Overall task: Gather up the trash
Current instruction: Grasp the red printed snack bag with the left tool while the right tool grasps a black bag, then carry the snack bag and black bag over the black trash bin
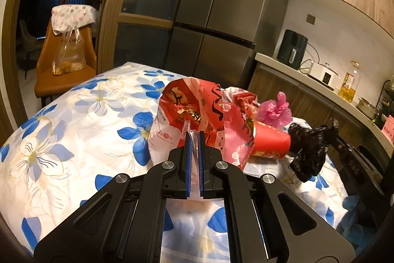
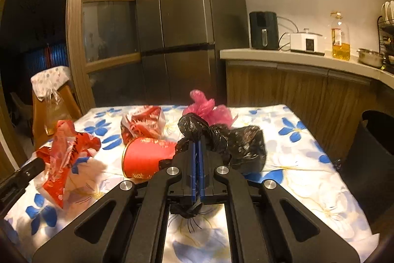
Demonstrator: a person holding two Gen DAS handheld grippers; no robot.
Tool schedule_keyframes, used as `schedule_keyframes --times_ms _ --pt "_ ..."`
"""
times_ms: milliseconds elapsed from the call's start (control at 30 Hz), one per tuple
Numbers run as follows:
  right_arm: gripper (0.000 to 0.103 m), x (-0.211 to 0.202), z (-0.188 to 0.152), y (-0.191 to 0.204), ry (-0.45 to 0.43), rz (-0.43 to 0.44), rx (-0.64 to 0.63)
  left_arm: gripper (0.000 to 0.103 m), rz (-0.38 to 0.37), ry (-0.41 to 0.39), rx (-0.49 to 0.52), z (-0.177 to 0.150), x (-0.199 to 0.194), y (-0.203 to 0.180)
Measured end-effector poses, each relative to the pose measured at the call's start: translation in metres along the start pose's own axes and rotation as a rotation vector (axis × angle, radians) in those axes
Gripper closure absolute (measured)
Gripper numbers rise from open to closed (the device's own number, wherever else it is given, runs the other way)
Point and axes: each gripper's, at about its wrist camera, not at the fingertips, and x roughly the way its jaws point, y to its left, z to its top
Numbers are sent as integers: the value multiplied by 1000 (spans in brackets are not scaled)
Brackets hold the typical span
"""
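Note:
My left gripper (image 1: 194, 137) is shut on the edge of a red-and-white plastic bag (image 1: 184, 110), which stands crumpled above the flowered tablecloth (image 1: 73, 127). In the right wrist view the same red-and-white bag (image 2: 66, 152) hangs from the left gripper (image 2: 40, 163) at the left edge. My right gripper (image 2: 196, 143) is shut on a crumpled black plastic bag (image 2: 241, 142); in the left wrist view that black bag (image 1: 307, 149) dangles from the right gripper (image 1: 332, 132). Between the two lies a red paper cup (image 2: 145, 157) on its side. Behind it are a pink bag (image 2: 206, 107) and a red wrapper (image 2: 142, 125).
A dark bin or chair (image 2: 369, 144) stands off the table's right edge. An orange chair (image 1: 64, 80) with a clear bag of food is at the far left. Behind the table are a steel fridge (image 2: 184, 16) and a counter (image 2: 295, 57) with appliances and an oil bottle.

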Motion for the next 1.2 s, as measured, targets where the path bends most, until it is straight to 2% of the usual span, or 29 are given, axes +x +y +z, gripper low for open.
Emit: schedule_keyframes --times_ms 533,733,1200 --pt "100 -74 2 -29 -72 -9 19 100 -73 -58 45 0 -36 -43" --pt "100 -92 4 -45 -97 -38 35 100 -108 -61 91 -4 -41 -74" --pt "101 -119 6 -95 -137 -146 85 100 -245 -54 201 -12 -35 -158"
